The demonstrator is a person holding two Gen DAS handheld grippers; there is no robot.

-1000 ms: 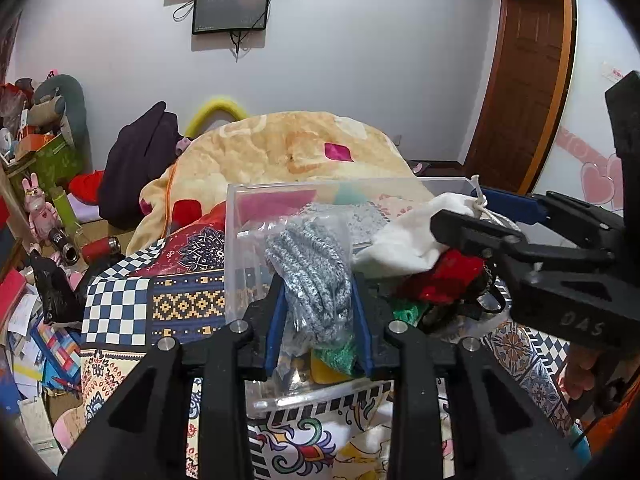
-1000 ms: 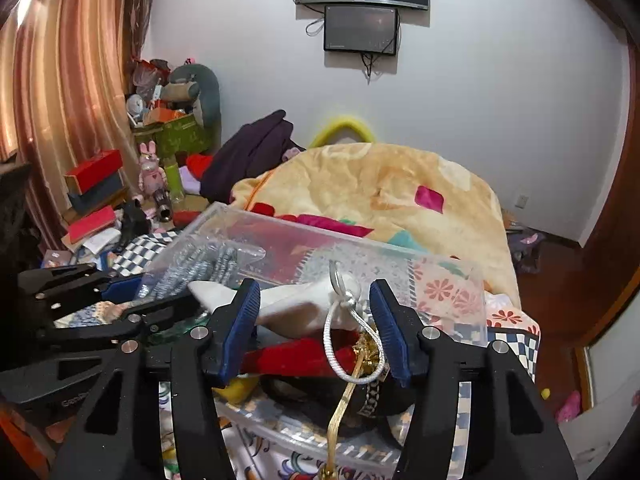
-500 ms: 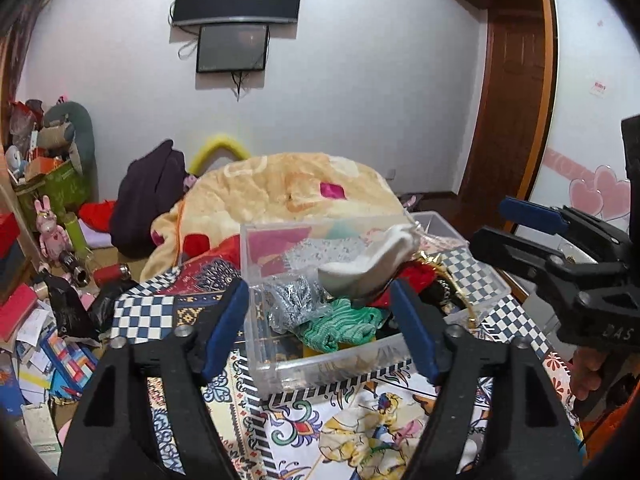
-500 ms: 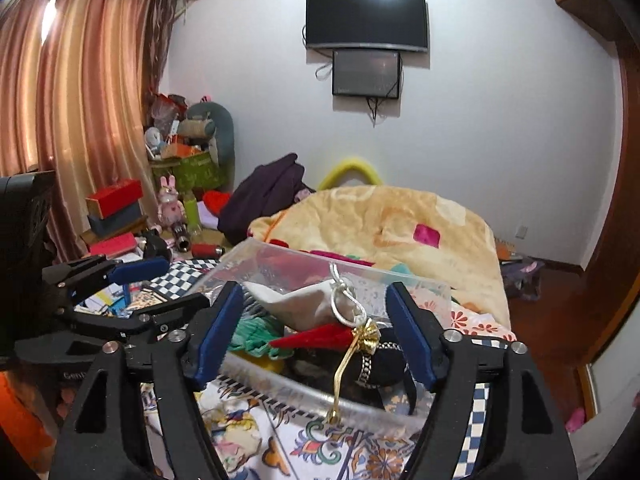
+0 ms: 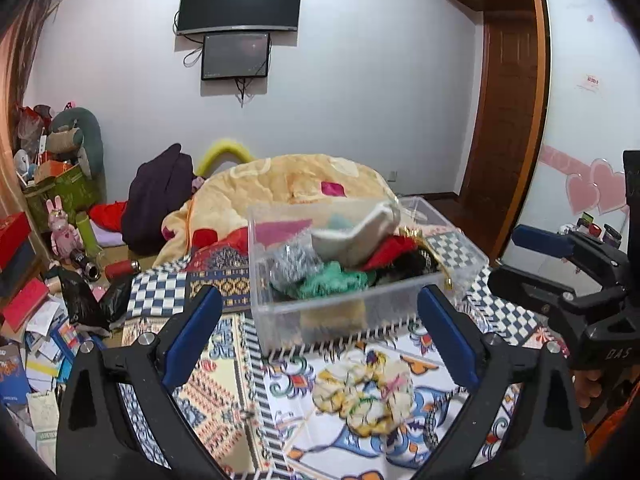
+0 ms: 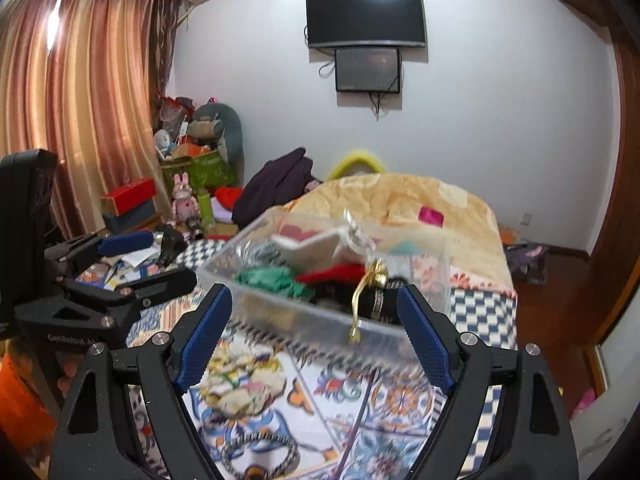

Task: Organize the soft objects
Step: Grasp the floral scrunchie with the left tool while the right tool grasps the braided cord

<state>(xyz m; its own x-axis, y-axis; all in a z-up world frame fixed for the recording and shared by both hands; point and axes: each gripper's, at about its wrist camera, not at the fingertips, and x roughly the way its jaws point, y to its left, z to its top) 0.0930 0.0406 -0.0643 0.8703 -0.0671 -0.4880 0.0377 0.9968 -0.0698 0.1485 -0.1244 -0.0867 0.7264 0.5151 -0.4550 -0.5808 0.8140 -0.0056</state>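
Cluttered bedroom walls and a wall-mounted black television [image 5: 239,2] frame a bed covered by a colourful patterned patchwork sheet [image 5: 280,408], on which a clear rectangular plastic storage box [image 5: 344,308] sits toward the middle, nearer the far end. Both claws hang released and empty over the near edge of the bed: the left claw [image 5: 318,336] with its blue pads spread wide, the right claw [image 6: 316,340] likewise. Inside the box lie a cream cloth pouch [image 5: 356,236], a silver-grey knitted piece [image 5: 294,264], a green knit item [image 5: 332,282] and red fabric [image 5: 390,248], heaped above the rim. A gold ribbon [image 6: 362,300] dangles over the front wall and, I judge, could snag a claw and drag things out; the overfull pile might also spill. A yellow-white floral scrunchie [image 5: 366,394] lies on the sheet just before the box, not yet put away.
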